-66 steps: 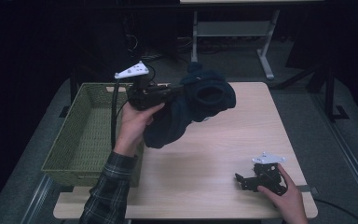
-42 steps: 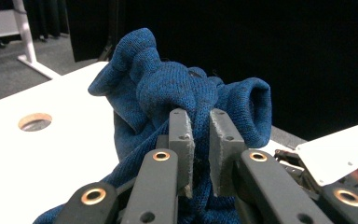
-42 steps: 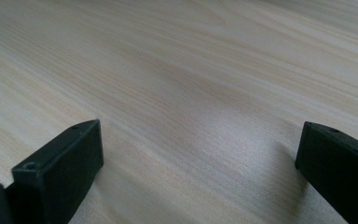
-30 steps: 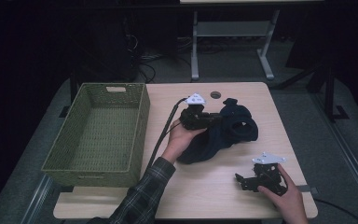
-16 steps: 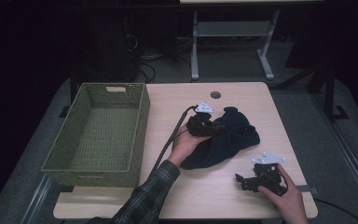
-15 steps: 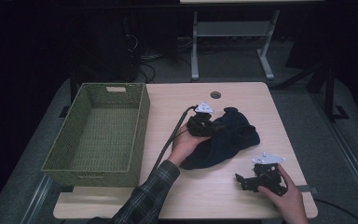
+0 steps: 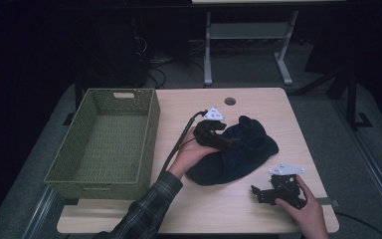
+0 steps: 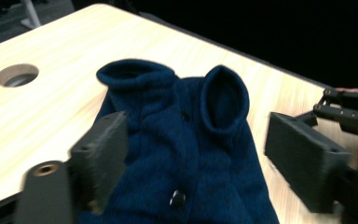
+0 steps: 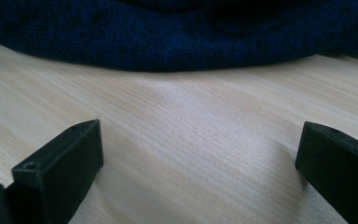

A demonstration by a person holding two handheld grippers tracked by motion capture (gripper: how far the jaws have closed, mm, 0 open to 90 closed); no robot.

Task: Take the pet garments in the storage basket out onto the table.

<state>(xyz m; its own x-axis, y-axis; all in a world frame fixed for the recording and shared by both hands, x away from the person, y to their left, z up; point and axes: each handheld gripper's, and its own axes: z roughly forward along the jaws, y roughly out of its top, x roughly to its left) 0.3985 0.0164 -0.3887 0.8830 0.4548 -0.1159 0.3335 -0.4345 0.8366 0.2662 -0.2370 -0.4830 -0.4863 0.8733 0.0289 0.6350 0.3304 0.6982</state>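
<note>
The left hand [image 7: 191, 154] reached in from the bottom of the high view, its plaid sleeve [image 7: 146, 211] angled up toward the middle of the table [image 7: 258, 102], and it held the left claw [image 7: 229, 143] low over the near-left part of a dark blue sweater [image 7: 238, 154]. In the left gripper view its jaws stood wide apart with the sweater [image 8: 186, 154] lying between and below them; they gripped nothing, though whether the tips touched the knit could not be told, since that view was blurred at the jaws. The right hand [image 7: 306, 211] rested at the table's near right corner, holding the right claw [image 7: 258, 193] down on the wood and pointed toward the sweater's near edge. Its jaws were also spread wide and empty in the right gripper view, with bare table [image 9: 191, 140] between them and the sweater [image 9: 168, 37] a little way ahead, not touching. The sweater lay bunched right of the table's middle, two rolled openings turned up at its far side and a small button [image 8: 177, 199] showing near the left claw; its full shape was hard to make out in the folds and dim light. A green woven basket [image 7: 104, 144] sat at the table's left side, apart from the sweater. A round hole [image 7: 230, 101] lay in the table beyond the sweater. The room behind was dark, with a white stand [image 7: 248, 40] on the floor.
</note>
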